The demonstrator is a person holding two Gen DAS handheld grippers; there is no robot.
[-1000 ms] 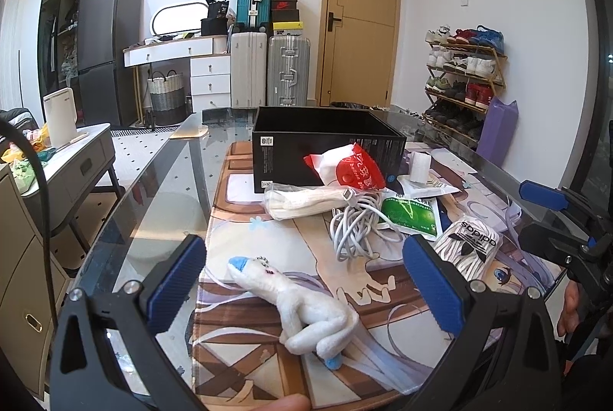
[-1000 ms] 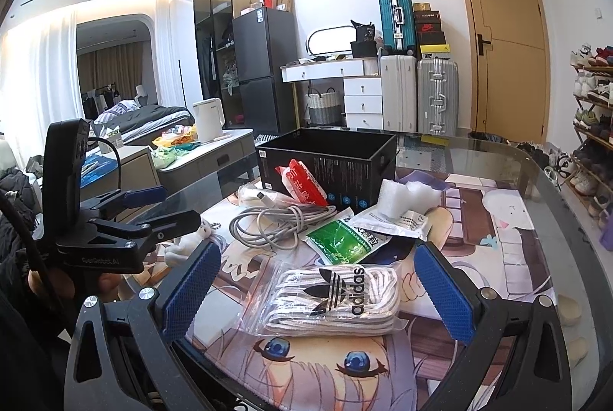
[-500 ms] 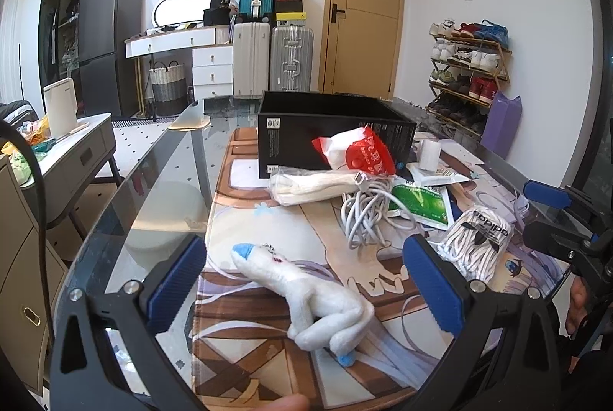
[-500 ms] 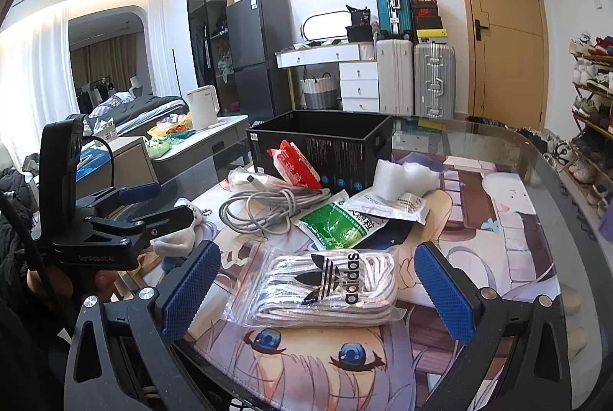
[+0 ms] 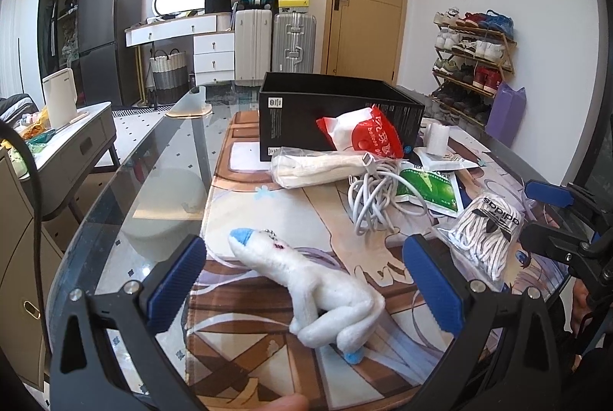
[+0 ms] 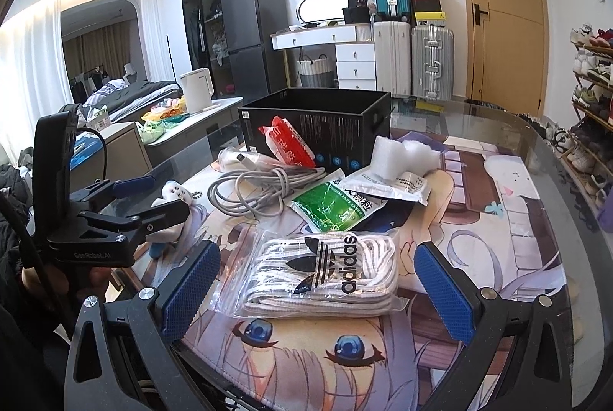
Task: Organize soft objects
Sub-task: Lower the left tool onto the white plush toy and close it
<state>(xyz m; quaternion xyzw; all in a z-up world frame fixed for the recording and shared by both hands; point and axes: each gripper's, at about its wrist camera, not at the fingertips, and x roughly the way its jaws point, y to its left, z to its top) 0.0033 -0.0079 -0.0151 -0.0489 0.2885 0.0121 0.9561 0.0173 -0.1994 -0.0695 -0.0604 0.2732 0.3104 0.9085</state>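
So both grippers are hanging over a glass surface (image 5: pixel 153 181) with a big anime-print mat (image 6: pixel 498 257) on it, and the black box (image 5: pixel 337 115) sitting open at the far end of the mat is the easiest landmark. The left gripper (image 5: pixel 306 292) has its blue pads spread wide with nothing in them, and the white plush toy (image 5: pixel 310 280) with blue tips lies on the mat between them, well on the near side of the box, not touched by either pad as far as I can see. The right gripper (image 6: pixel 314 292) is just as wide open and empty, with a clear bag of white laces (image 6: pixel 325 277) marked adidas lying flat between its pads, also on the near side of the box. Right up against the box's front there's a red and white packet (image 6: pixel 287 146) leaning on it, a bagged white cloth (image 5: pixel 314 169) beside that, and a loose coil of grey cable (image 6: pixel 260 188) just in front. A green packet (image 6: pixel 329 207) and a white printed pouch (image 6: pixel 387 184) overlap a bit nearer than the cable, and a chunk of white foam (image 6: pixel 398 154) sits by the box's right corner.
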